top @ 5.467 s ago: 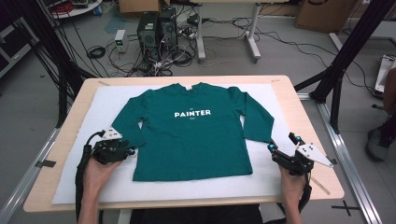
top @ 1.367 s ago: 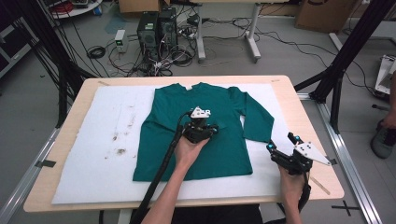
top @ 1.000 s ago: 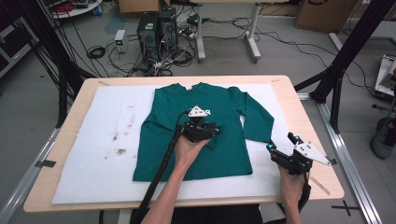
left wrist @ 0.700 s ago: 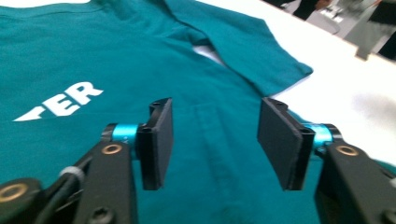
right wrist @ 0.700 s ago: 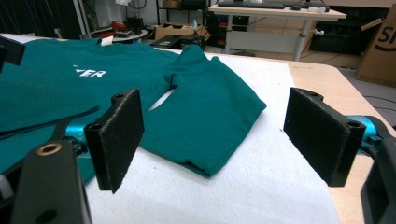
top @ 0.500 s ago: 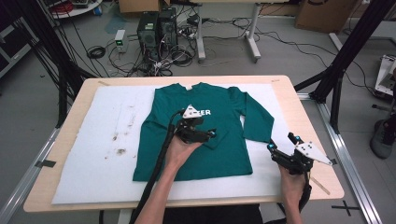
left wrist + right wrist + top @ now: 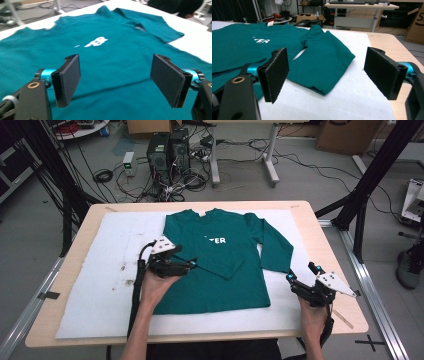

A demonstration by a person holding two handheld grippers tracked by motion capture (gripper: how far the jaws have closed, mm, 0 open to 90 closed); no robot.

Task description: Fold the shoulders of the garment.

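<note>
green long-sleeved shirt (image 7: 220,265) lying front-up on the white mat (image 7: 100,285) that covers the wooden table (image 7: 60,270), shown part-way through folding. the shirt's left-hand sleeve (image 7: 220,265) is already laid across the chest, its cuff ending near the middle and hiding the first letters of the white print (image 7: 216,240); the other sleeve (image 7: 272,245) lies spread outward on the mat, unfolded. left gripper (image 7: 187,265) is over the shirt's left edge, its jaws having just been opening and now standing wide apart with nothing between them; in the left gripper view the pads (image 7: 68,80) frame bare green cloth without touching it. right gripper (image 7: 292,279) rests at the near right of the mat, just beside the shirt's lower right corner, jaws wide and empty; its own view looks at the cuff end of the spread sleeve (image 7: 324,65). judged progress: one sleeve fold done; remaining are the second sleeve and the folding of the body, so the work seems less than half complete
</note>
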